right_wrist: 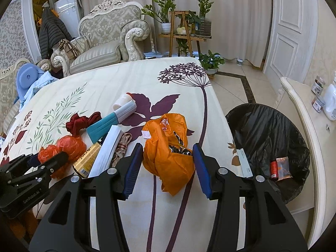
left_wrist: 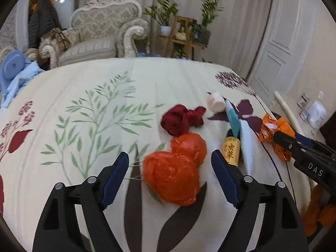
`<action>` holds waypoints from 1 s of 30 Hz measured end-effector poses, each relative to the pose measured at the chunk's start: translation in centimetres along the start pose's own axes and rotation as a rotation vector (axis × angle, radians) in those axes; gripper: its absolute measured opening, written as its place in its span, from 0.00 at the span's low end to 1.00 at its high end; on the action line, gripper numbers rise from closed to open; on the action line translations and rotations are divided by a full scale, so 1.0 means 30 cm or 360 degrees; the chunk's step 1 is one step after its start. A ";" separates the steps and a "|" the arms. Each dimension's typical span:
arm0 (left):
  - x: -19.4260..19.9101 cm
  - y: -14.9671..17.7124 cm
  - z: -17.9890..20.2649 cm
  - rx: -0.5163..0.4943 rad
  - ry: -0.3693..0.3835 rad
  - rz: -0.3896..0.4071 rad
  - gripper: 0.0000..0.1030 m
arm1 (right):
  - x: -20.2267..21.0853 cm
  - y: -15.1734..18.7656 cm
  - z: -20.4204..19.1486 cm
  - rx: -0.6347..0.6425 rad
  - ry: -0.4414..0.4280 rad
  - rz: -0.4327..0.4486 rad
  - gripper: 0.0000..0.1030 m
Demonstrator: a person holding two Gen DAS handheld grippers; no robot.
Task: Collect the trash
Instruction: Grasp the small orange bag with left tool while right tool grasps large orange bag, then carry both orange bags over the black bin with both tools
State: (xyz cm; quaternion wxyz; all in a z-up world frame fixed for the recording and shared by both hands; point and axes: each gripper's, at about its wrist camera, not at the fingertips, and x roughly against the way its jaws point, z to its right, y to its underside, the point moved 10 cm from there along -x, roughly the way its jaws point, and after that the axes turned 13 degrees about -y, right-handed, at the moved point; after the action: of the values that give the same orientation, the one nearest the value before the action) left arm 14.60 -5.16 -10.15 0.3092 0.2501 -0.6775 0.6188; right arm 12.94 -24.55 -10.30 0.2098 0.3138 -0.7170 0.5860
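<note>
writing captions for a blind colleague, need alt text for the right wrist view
The open right gripper straddles a crumpled orange bag on a flower-print bed. More trash lies to its left near the left gripper; a black-lined bin stands at right.

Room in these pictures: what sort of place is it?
Probably a home living room: an ornate armchair, potted plants on a wooden stand, and a table under a floral cloth, with a bin beside it.
</note>
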 end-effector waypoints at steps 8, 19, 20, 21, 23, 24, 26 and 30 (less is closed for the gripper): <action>0.007 0.033 0.006 -0.0035 0.0033 -0.0005 0.43 | 0.023 0.009 0.002 0.0002 0.0004 0.0024 0.46; 0.115 0.009 -0.006 0.0102 -0.0051 0.0198 0.42 | 0.127 -0.010 0.047 0.0023 0.0106 0.0149 0.46; 0.126 0.004 0.001 0.0117 -0.0047 0.0214 0.42 | 0.135 -0.010 0.055 0.0018 0.0115 0.0158 0.46; 0.138 0.000 0.011 0.0128 -0.0039 0.0233 0.42 | 0.146 -0.013 0.070 0.0005 0.0126 0.0169 0.46; 0.158 -0.010 0.037 0.0125 -0.0026 0.0267 0.42 | 0.162 -0.011 0.097 -0.0015 0.0145 0.0182 0.46; 0.165 -0.014 0.054 0.0114 -0.0012 0.0278 0.42 | 0.169 -0.010 0.108 -0.0022 0.0154 0.0187 0.46; 0.176 -0.022 0.100 0.0090 0.0019 0.0294 0.42 | 0.183 -0.004 0.145 -0.0042 0.0178 0.0193 0.46; 0.191 -0.042 0.199 0.0040 0.0090 0.0316 0.42 | 0.208 -0.004 0.229 -0.0085 0.0235 0.0210 0.46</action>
State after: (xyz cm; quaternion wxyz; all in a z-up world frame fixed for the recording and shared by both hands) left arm 10.94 -10.99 -5.35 0.2622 0.1682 -0.6822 0.6615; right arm 9.01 -32.52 -7.59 0.2314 0.2162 -0.7341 0.6007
